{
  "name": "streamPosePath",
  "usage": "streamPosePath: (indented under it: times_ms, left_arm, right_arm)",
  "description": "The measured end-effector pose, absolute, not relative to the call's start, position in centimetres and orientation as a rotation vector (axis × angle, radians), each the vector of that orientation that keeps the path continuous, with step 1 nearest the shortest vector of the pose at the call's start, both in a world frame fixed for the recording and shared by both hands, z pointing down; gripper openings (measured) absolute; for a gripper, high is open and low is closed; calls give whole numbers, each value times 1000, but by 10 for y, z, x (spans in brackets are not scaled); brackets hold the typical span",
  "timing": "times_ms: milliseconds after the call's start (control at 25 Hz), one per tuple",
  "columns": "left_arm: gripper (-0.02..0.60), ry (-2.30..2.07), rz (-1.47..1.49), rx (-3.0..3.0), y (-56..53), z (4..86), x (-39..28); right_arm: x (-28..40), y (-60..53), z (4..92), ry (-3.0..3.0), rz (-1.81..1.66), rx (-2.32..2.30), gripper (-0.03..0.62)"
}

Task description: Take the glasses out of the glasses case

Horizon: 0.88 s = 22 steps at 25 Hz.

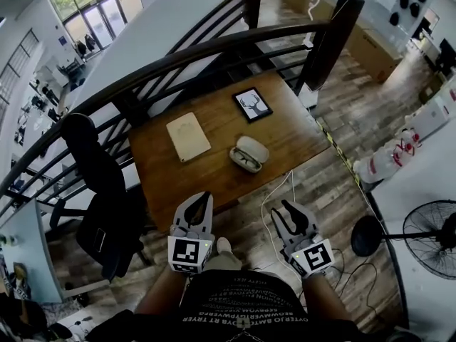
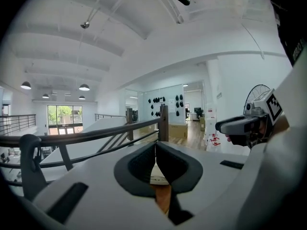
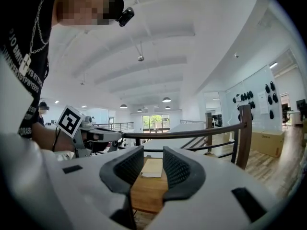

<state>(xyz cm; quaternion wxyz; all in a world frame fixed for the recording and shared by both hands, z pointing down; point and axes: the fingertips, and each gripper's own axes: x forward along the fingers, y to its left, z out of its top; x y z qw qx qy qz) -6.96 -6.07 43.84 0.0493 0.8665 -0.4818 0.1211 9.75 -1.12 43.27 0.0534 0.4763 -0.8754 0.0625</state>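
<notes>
Task not yet begun. I am holding both grippers short of the worktop (image 1: 285,130), well apart from the open glasses case (image 1: 254,147), where the glasses (image 1: 246,159) are lying inside. Left gripper (image 1: 199,204) clenched on nothing; right gripper (image 1: 283,211) released, empty.

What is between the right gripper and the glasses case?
Head view: bare table beside the glasses case, then floor with a white cable.

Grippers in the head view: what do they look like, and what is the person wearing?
The left gripper and right gripper are light grey with dark ribbed pads; each carries a white cube with black square markers. The person wears a black shirt with white print.
</notes>
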Motion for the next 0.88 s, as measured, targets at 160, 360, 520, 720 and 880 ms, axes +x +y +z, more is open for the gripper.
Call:
streamPosePath:
  times_ms: [160, 360, 520, 720, 880]
  left_arm:
    - [29, -1459, 344, 2654, -80, 429, -76]
    - [29, -1444, 340, 2672, -103, 429, -85]
    - [29, -1425, 330, 2675, -117, 434, -96]
    - [29, -1397, 306, 2696, -134, 433, -105]
    - [29, -1375, 299, 2699, -142, 433, -112]
  right_arm:
    - [88, -27, 428, -2656, 180, 1458, 117]
    - [74, -46, 426, -2650, 164, 1460, 116]
    - [57, -58, 427, -2642, 165, 1452, 117]
    - [41, -74, 423, -2633, 146, 1450, 117]
    - [33, -80, 420, -2623, 138, 1470, 117]
